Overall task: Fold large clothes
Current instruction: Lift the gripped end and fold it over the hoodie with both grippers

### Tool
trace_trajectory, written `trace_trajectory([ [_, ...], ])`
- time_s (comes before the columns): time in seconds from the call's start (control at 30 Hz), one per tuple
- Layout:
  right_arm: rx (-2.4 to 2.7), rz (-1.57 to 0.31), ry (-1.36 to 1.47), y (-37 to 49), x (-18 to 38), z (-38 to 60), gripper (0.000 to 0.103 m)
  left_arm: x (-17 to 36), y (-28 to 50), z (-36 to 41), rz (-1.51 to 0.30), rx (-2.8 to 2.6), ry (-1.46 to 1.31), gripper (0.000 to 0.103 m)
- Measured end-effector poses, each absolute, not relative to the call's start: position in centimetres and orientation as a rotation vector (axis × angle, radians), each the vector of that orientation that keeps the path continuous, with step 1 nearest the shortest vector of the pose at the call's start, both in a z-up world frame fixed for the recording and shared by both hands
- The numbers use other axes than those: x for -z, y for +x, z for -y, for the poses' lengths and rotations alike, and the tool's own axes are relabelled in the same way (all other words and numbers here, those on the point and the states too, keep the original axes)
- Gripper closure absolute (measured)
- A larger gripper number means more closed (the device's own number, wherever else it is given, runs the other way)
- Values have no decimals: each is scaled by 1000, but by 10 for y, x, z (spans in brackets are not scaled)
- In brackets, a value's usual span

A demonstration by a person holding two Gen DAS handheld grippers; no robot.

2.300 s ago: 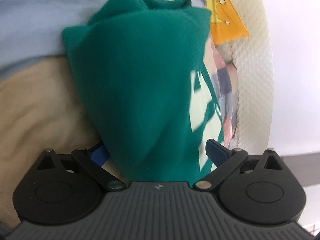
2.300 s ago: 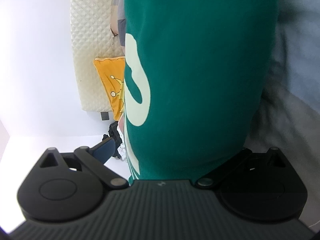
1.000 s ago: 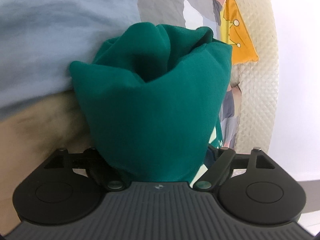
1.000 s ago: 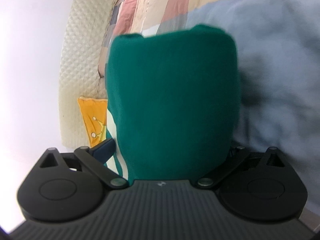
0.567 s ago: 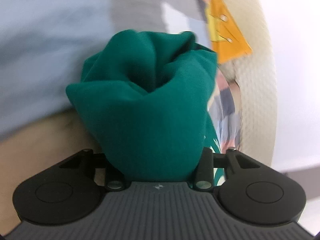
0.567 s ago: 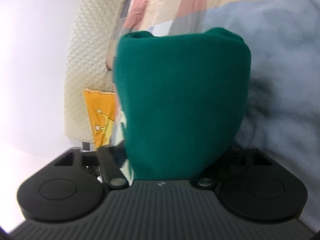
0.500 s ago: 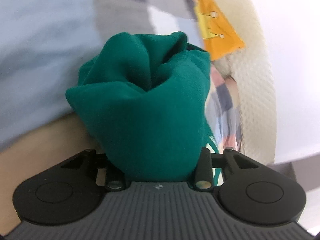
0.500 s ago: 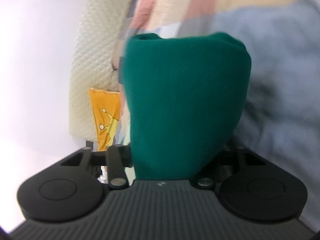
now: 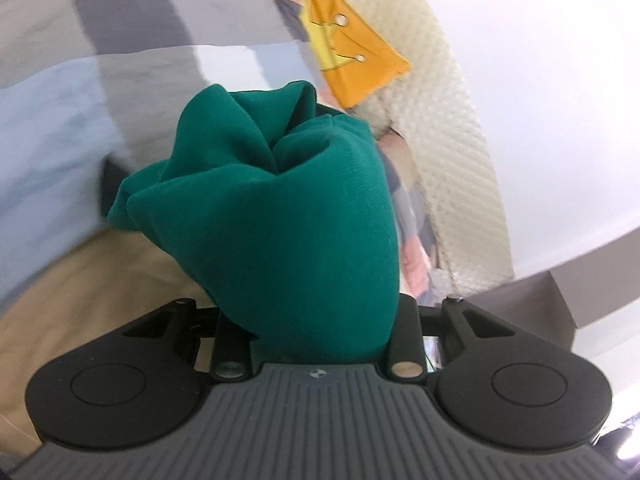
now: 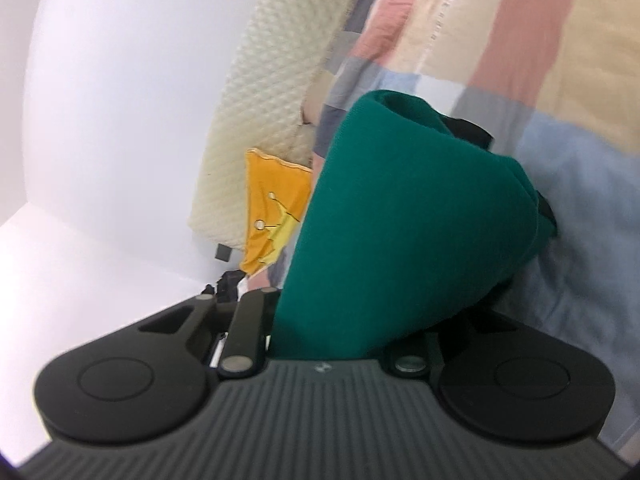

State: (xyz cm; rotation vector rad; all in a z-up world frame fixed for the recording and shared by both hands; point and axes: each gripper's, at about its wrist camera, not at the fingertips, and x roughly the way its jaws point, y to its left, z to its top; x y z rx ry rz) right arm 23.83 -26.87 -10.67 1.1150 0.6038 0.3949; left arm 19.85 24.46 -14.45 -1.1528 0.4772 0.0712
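A dark green garment [image 9: 288, 208] fills the middle of the left wrist view, bunched into a thick wad. My left gripper [image 9: 312, 308] is shut on it, and the cloth hides the fingertips. In the right wrist view another part of the green garment [image 10: 400, 220] stands up as a smooth folded hump. My right gripper [image 10: 352, 328] has it between its jaws, which are closing tighter on it; these fingertips are covered too. Both wads hang lifted above the bed.
Below lies a patchwork bed cover [image 9: 140, 32] in grey, blue, beige and pink blocks [image 10: 500, 40]. An orange cushion [image 9: 352, 60] [image 10: 272, 208] leans on a cream quilted headboard [image 9: 452, 120] [image 10: 272, 80]. A white wall stands behind.
Both grippers went from wide apart to closed on the green cloth. Both then rose with it and rolled, so more of the bed cover and headboard shows.
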Motion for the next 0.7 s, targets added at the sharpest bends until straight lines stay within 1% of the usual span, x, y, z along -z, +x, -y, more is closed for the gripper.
trace_trajectory([
  [0.2, -421, -543, 1088, 247, 54, 299, 74, 90, 245, -218, -501, 13, -1124, 66],
  [0.37, -411, -492, 1083, 284, 12, 330, 74, 46, 313, -186, -513, 82, -1064, 66],
  [0.47, -396, -468, 1084, 317, -8, 351, 74, 25, 367, -163, -530, 111, -1040, 66],
  [0.6, -351, -446, 1065, 369, -26, 380, 74, 15, 439, -133, -561, 138, -1017, 66],
  [0.7, -324, -436, 1047, 409, -26, 398, 74, 16, 502, -109, -601, 163, -973, 66],
])
